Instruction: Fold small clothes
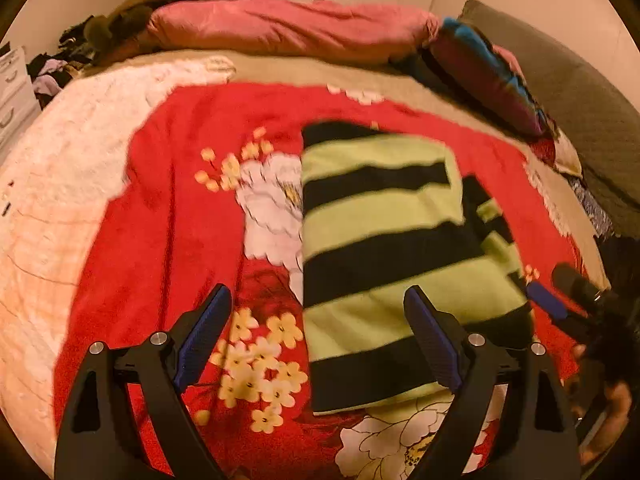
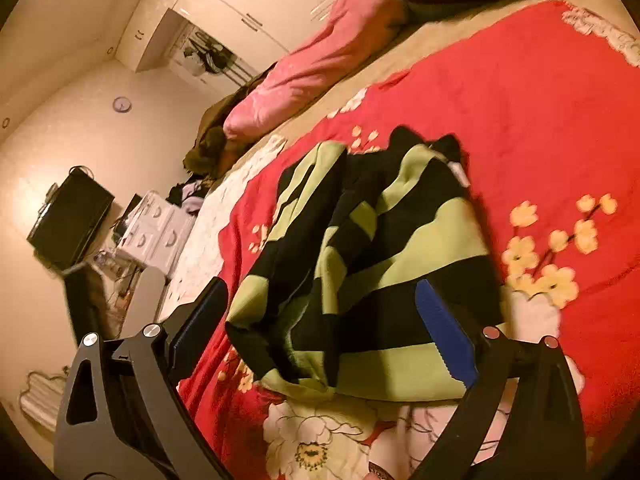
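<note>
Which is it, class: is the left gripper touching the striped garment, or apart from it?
Cannot tell. In the left wrist view the open left gripper has one finger overlapping the striped garment, but neither contact nor gap shows plainly.

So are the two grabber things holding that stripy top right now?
No. Both the left gripper and the right gripper stand open with nothing pinched. The green-and-black striped knit top lies loose on the red flowered blanket.
</note>
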A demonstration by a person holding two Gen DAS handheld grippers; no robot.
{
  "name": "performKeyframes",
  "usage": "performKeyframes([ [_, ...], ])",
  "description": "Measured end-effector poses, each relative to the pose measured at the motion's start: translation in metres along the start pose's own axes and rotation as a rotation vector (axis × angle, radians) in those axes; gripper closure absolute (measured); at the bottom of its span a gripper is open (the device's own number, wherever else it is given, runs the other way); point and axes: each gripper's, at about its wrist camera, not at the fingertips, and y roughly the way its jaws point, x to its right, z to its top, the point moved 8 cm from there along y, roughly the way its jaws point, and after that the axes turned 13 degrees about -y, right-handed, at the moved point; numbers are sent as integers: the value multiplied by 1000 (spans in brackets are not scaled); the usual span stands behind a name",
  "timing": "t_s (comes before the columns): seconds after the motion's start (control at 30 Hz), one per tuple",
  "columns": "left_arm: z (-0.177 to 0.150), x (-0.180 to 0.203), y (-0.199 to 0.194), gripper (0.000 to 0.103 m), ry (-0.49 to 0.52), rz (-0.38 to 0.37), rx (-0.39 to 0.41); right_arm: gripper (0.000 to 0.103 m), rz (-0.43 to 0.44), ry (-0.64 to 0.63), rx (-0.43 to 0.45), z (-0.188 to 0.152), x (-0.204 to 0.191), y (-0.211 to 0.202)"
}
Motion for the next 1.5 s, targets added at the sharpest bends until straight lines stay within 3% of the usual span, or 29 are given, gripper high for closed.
performKeyframes([
  [0.2, -28, 12, 35, 16, 38, -19, -79, 13, 18, -25, -43, 16, -16, 23],
  [0.47, -38, 14, 49, 16, 32, -51, -122, 12, -44, -118, -182, 26, -18, 75],
  [0.6, -39, 16, 51, 16, 45, -47, -127, 12, -90, -184, -198, 17, -23, 88],
  [0.73, -41, 19, 50, 16, 53, -44, -127, 35, -142, -261, -198, 12, -26, 91],
  [0.97, -43, 20, 46, 16, 31, -55, -149, 73, -117, -306, -176, 12, -21, 91],
  [1.27, -39, 30, 22, 16, 50, -59, -110, 87, -69, -405, -86, 28, -48, 68],
  [1.5, -31, 36, -1, 16, 42, -91, -74, 88, -71, -454, -34, 43, -60, 44],
])
